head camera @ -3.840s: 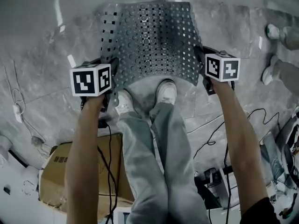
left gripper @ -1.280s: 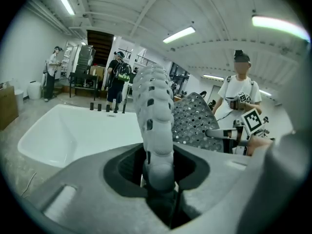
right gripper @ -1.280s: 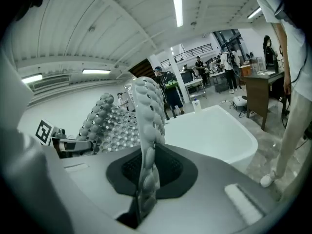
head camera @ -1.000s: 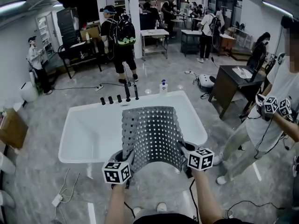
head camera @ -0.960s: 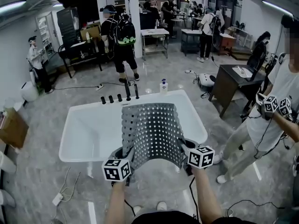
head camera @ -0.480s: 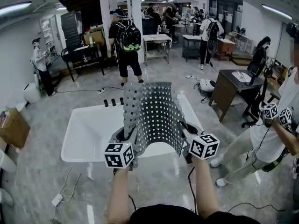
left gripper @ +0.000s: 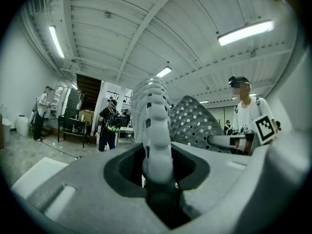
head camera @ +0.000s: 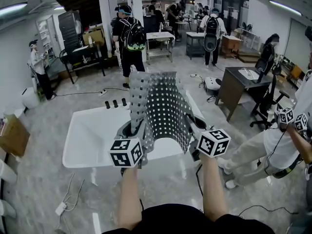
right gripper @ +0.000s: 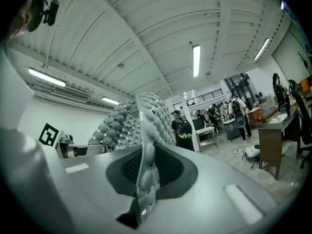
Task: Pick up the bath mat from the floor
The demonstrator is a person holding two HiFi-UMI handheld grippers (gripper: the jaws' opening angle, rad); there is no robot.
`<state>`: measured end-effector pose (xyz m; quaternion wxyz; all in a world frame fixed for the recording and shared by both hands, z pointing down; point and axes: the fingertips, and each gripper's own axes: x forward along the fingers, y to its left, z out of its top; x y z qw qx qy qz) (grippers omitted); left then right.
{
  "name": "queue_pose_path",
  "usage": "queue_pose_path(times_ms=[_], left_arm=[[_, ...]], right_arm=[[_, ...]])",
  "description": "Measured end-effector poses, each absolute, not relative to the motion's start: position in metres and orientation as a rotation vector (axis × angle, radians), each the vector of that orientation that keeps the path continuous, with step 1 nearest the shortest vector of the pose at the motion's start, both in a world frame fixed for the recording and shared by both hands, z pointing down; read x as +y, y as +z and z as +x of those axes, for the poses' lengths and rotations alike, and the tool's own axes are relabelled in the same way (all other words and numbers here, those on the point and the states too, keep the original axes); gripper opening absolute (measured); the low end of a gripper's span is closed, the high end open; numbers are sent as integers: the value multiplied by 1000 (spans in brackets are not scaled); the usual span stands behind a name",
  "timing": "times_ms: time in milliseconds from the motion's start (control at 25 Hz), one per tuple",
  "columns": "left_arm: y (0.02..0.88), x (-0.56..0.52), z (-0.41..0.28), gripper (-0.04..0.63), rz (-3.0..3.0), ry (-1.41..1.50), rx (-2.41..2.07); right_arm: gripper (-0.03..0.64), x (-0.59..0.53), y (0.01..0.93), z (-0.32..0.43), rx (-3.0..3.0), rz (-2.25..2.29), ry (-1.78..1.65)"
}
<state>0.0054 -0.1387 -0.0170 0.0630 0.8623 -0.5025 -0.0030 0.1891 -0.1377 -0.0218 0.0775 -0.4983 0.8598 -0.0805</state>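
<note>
A grey perforated bath mat hangs in the air, arched upward between both grippers, over the near rim of a white bathtub. My left gripper is shut on the mat's near left corner; in the left gripper view the knobbly mat edge rises from between the jaws. My right gripper is shut on the near right corner, and the thin mat edge stands pinched in the jaws in the right gripper view. The far end of the mat sticks up free.
The bathtub has dark taps on its far rim. A dark desk stands at the right. A person with marker-cube grippers stands close on the right; other people stand beyond the tub. Cables lie on the floor.
Both grippers have lifted the mat higher and a little nearer; it now stands more upright over the tub's near rim. The head view has tilted slightly.
</note>
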Motion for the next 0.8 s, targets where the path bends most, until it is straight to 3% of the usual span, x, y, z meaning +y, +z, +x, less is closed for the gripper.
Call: queue_pose_path(times_ms=[800], left_arm=[[-26,-127,-29,121,2580,-16,-1631]], right_arm=[[23,-143,-39,171,2599,-1391,-201]])
